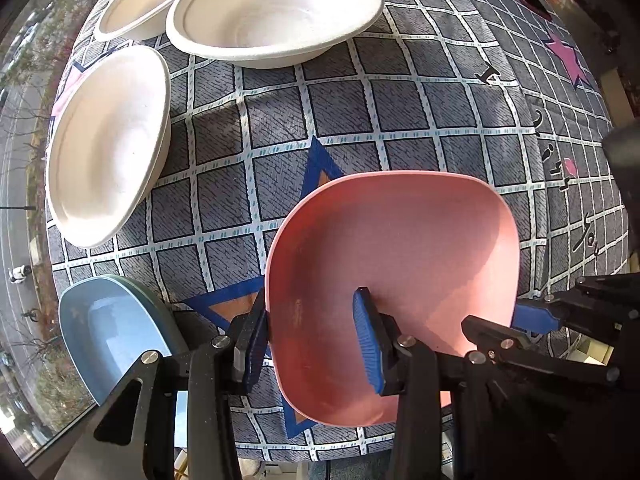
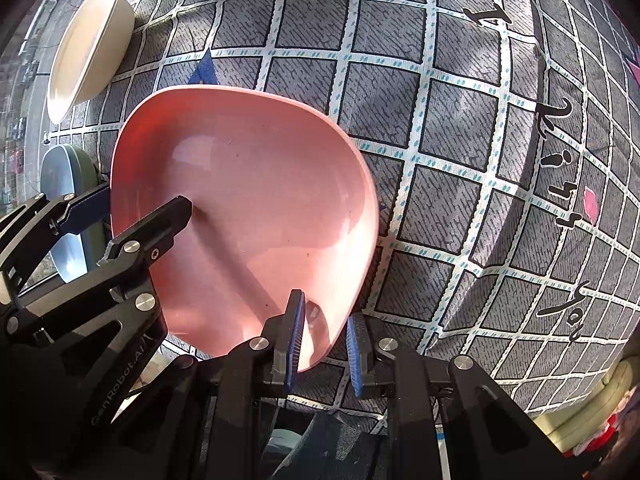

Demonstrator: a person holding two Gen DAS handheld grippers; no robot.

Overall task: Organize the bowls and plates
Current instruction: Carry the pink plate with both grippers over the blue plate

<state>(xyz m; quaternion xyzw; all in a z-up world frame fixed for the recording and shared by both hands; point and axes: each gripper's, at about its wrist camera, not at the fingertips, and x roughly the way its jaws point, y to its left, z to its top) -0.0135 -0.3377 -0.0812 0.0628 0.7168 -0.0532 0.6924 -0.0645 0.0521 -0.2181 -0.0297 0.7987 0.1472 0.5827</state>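
Pink plate (image 2: 248,208) – smooth plastic by the look of it, semi-gloss; soft highlights and shadow across its well, a few dark specks.

White bowls (image 1: 276,12), at 11 to 12 o'clock in the left wrist view – matt, faintly grainy, like moulded paper pulp; no shine.

Blue plate (image 1: 116,340), at 8 o'clock – glossy and smooth, mirroring the bright sky.

Tablecloth (image 1: 420,120) – woven cloth, matt, printed with a grey grid and hatch marks.

Left gripper (image 1: 316,344) and right gripper (image 2: 324,344) – matt black plastic-looking frames, shiny round metal pins, ribbed blue pads (image 1: 366,344) that look rubbery.
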